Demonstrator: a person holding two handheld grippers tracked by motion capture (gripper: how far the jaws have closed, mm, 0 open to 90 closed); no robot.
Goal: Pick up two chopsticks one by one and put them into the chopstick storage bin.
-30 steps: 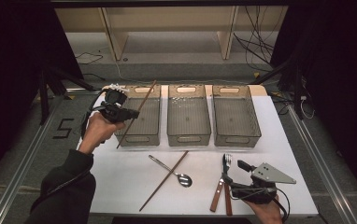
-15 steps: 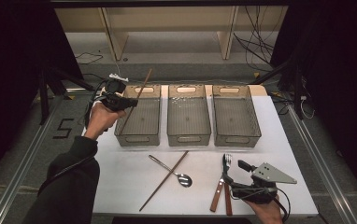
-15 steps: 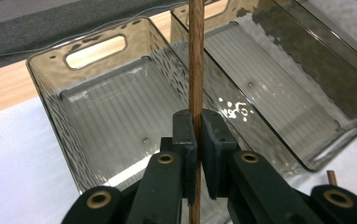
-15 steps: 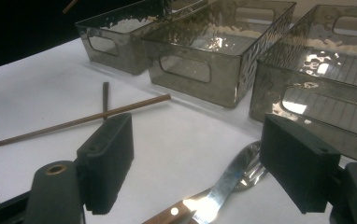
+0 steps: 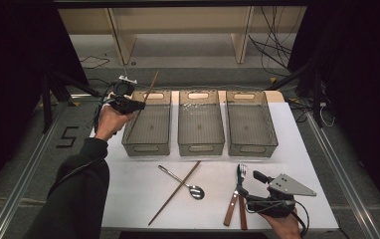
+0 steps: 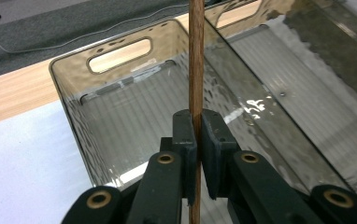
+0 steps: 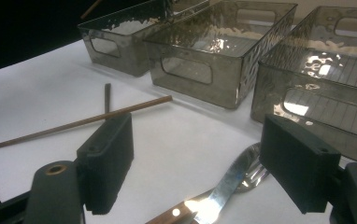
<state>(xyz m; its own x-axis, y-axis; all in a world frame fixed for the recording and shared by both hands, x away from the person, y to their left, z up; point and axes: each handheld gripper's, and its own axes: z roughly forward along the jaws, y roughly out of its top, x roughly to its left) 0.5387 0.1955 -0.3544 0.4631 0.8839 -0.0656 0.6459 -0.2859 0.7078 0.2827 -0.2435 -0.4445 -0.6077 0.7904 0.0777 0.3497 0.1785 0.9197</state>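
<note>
My left gripper (image 5: 136, 105) is at the far left corner of the left bin (image 5: 146, 148), shut on a brown wooden chopstick (image 5: 151, 85). The stick slants, its top past the bin's far rim and its lower end down in the bin. In the left gripper view both pads clamp the chopstick (image 6: 196, 65) over the smoky clear bin (image 6: 72, 70). My right gripper (image 5: 250, 184) rests at the table's front right, open. Its jaws (image 7: 202, 156) stand wide apart over a fork (image 7: 257, 176) and a wooden-handled knife (image 7: 223, 186), touching neither.
Two more smoky bins, middle (image 5: 201, 147) and right (image 5: 251, 148), stand in a row beside the left one. A second chopstick (image 5: 175, 191) lies crossed over a spoon (image 5: 194, 190) on the white table (image 5: 138, 199). Fork (image 5: 241, 172) and knife (image 5: 230, 211) lie front right.
My left hand carried the chopstick away from me along the left bin's side, toward its far corner and slightly down. The right gripper stayed put.
</note>
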